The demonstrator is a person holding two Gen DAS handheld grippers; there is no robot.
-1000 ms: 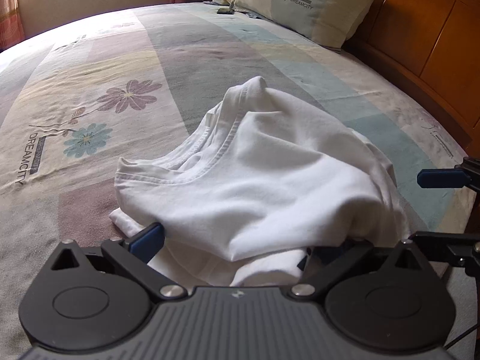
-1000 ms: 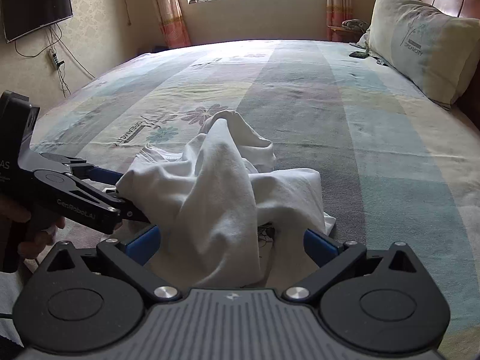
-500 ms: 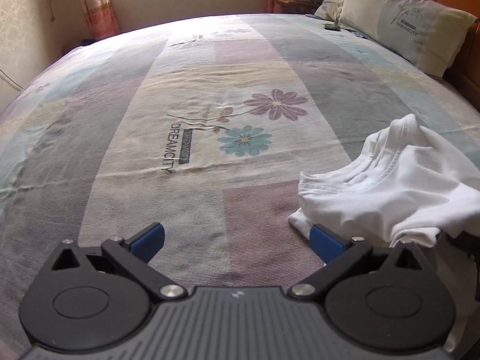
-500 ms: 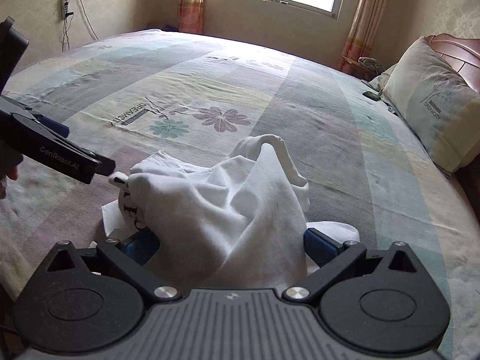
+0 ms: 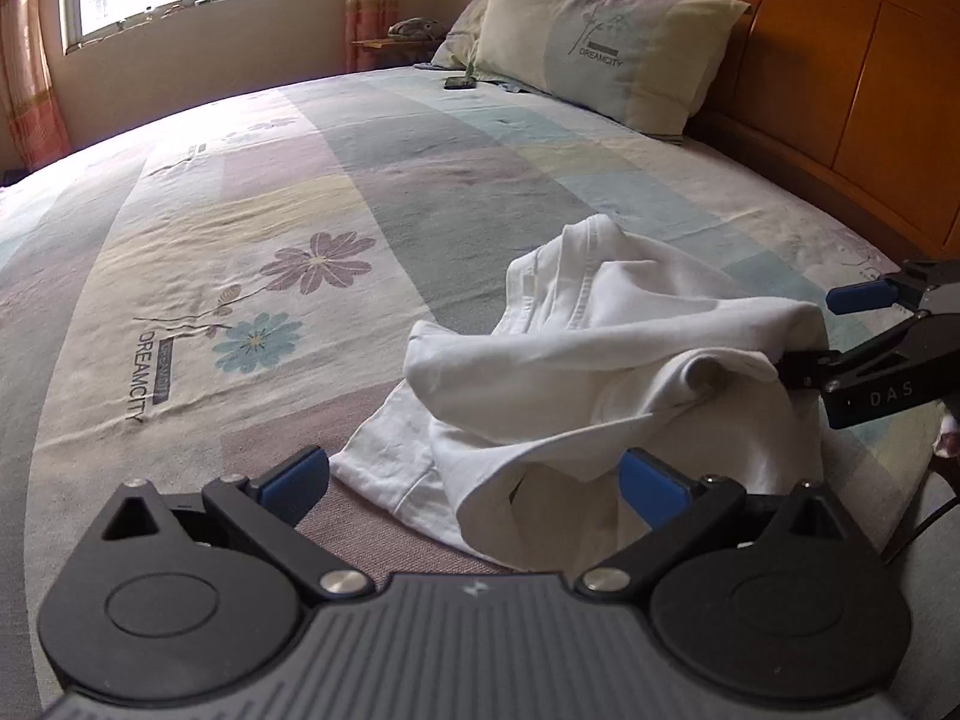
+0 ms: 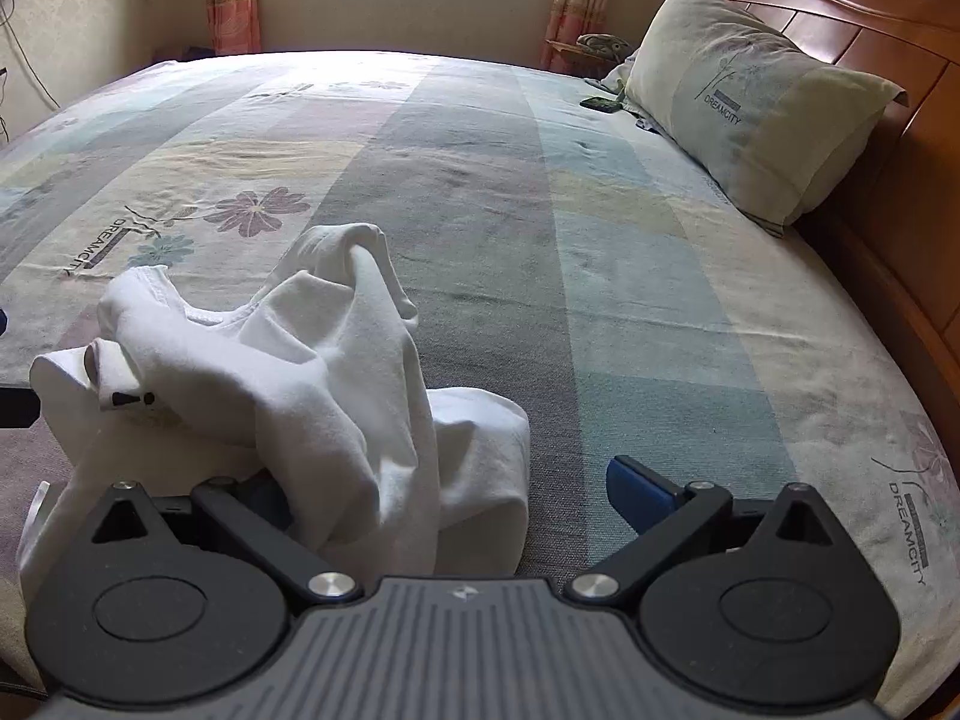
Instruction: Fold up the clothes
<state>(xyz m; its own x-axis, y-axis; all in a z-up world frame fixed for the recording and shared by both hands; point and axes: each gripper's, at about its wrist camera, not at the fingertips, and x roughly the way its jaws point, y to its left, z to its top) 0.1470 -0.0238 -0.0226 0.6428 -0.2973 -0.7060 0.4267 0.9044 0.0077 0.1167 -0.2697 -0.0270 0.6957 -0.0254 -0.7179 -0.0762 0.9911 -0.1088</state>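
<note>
Now we hold both grippers wide open over the shirt [image 5: 606, 384]: left gripper [image 5: 474, 480], right gripper [image 6: 456, 492], grasping nothing.

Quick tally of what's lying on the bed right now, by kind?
White garment: 1, crumpled
Pillows: 2, the far one mostly hidden
Dark phone-like item: 1
Total: 4

white shirt [image 5: 606, 360], floral striped bedsheet [image 5: 252, 228]
</note>
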